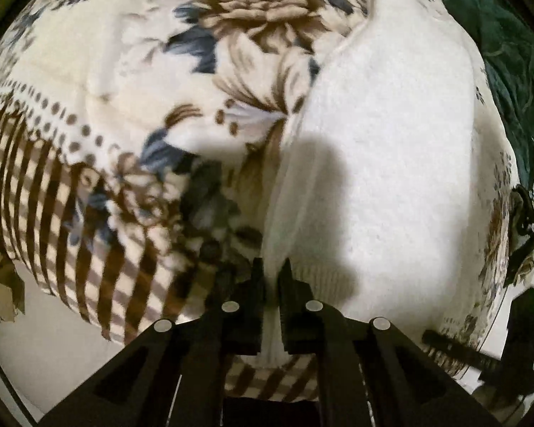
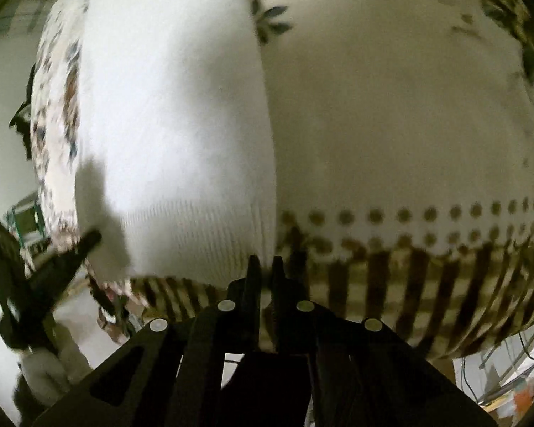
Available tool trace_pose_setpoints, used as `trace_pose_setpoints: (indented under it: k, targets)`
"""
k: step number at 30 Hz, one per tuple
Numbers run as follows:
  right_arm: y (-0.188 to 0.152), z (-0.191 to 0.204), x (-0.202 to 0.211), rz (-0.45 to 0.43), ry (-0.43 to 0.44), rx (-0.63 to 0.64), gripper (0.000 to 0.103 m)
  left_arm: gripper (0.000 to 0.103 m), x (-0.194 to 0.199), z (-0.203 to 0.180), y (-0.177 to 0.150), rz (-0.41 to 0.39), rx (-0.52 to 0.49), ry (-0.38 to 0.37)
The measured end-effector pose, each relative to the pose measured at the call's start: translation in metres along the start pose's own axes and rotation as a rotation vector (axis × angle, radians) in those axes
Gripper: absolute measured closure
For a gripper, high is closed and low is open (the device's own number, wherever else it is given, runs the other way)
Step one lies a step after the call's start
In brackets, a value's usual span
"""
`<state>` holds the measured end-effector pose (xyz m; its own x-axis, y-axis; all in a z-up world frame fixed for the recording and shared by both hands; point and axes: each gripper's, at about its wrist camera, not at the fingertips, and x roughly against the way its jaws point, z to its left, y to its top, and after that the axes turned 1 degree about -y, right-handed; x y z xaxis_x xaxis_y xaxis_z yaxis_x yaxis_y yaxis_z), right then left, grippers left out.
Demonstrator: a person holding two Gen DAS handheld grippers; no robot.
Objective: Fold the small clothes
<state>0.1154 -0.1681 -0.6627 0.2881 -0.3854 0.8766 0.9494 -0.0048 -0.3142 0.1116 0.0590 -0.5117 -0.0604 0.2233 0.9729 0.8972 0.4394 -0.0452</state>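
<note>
From the left wrist, the left gripper (image 1: 271, 267) was closed on the near ribbed hem of the white sweater (image 1: 384, 149), which stretched lengthwise away over the floral blanket (image 1: 89, 82). From the right wrist, the right gripper (image 2: 263, 267) pinched the hem's other corner. No writing was readable.

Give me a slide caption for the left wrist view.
Left gripper pinching the ribbed hem of a white knit garment laid on a floral blanket.
</note>
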Motion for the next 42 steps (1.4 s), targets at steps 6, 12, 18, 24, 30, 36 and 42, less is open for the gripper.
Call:
trace_pose_setpoints:
  k: [6,12,18,24,30,36,42]
  targets:
    - [0.013,-0.011,-0.045,0.111,-0.016,-0.044,0.098,0.083,-0.028,0.032,0.006,0.127,0.038,-0.062]
    - [0.039,-0.020,-0.003,0.030,0.083,-0.033,0.047,0.037,-0.010,0.029,0.034,0.115,-0.060,-0.215]
    - [0.043,-0.026,-0.028,0.073,0.248,-0.035,0.046,0.037,-0.055,0.016,0.032,0.219,-0.145,-0.288]
    - [0.018,-0.023,-0.075,0.118,0.395,-0.091,0.046,0.039,-0.059,0.012,0.030,0.245,-0.137,-0.372]
    - [0.006,-0.030,-0.077,0.068,0.503,-0.206,0.090,0.094,-0.040,0.034,0.023,0.215,-0.060,-0.417]
    - [-0.009,0.002,-0.044,0.000,0.484,-0.189,0.092,0.095,-0.003,0.030,0.028,0.165,0.020,-0.488]
    - [0.002,0.027,0.036,-0.120,0.486,-0.126,0.093,0.095,0.052,-0.001,0.071,0.058,0.012,-0.560]
